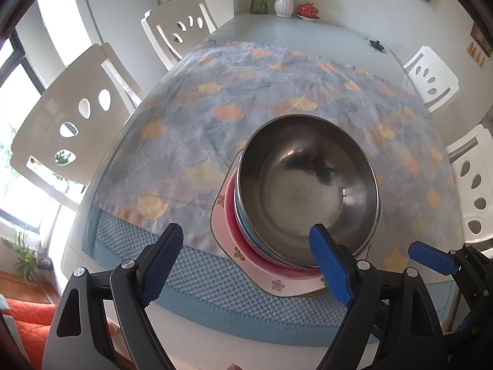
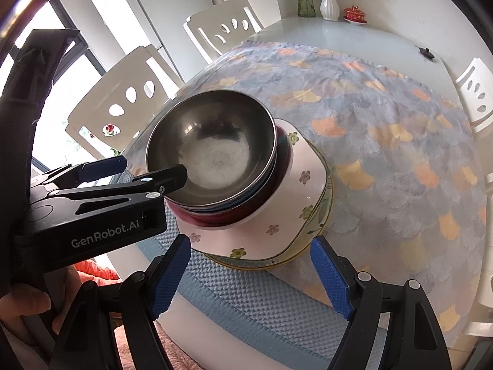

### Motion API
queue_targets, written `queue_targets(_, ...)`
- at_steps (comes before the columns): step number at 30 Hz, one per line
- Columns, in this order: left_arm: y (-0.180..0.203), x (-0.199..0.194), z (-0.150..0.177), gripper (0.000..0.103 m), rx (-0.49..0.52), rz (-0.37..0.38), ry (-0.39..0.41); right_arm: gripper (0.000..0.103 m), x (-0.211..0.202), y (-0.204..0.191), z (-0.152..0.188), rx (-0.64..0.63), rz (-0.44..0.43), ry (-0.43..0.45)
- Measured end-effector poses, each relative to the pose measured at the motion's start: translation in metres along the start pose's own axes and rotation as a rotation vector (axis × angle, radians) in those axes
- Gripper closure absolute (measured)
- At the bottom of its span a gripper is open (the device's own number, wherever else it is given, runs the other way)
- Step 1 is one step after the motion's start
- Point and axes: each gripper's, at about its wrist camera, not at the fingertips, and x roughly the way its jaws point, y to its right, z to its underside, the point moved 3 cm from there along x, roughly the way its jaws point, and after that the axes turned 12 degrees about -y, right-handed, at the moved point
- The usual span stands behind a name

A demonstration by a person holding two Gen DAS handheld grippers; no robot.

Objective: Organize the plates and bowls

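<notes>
A stack stands near the table's front edge. A steel bowl (image 1: 308, 191) (image 2: 212, 154) sits on top, with a blue bowl (image 2: 257, 192) and a dark pink bowl (image 1: 234, 219) (image 2: 215, 219) under it. Below them lie a pink square flowered plate (image 1: 277, 283) (image 2: 277, 228) and a yellow-rimmed round plate (image 2: 323, 215). My left gripper (image 1: 246, 265) (image 2: 138, 171) is open at the stack's left. One of its fingertips (image 2: 175, 175) shows over the steel bowl's near rim; contact cannot be told. My right gripper (image 2: 251, 277) (image 1: 431, 257) hangs open in front of the plates and holds nothing.
A patterned cloth (image 1: 277, 92) and a blue woven mat (image 1: 215, 277) cover the glass table. White chairs (image 1: 77, 117) ring it. Two vases (image 1: 283, 1), a red lidded cup (image 1: 309, 9) and a small black object (image 1: 376, 44) stand at the far end. A hand (image 2: 21, 305) holds the left gripper.
</notes>
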Motion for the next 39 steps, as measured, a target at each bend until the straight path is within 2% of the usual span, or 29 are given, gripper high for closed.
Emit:
queue_targets(16, 0.0, 0.005, -0.001, 0.02, 0.034, 0.041, -0.012, 0.025, 0.005, -0.007, -0.002, 0.033, 0.016, -0.004)
queue_targets(20, 0.0, 0.007, -0.003, 0.02, 0.044, 0.05, -0.018, 0.025, 0.005, -0.009, -0.003, 0.028, 0.046, 0.004)
queue_targets(39, -0.012, 0.008, -0.007, 0.02, 0.023, 0.042, 0.015, 0.025, 0.01, -0.01, -0.007, 0.016, 0.063, -0.017)
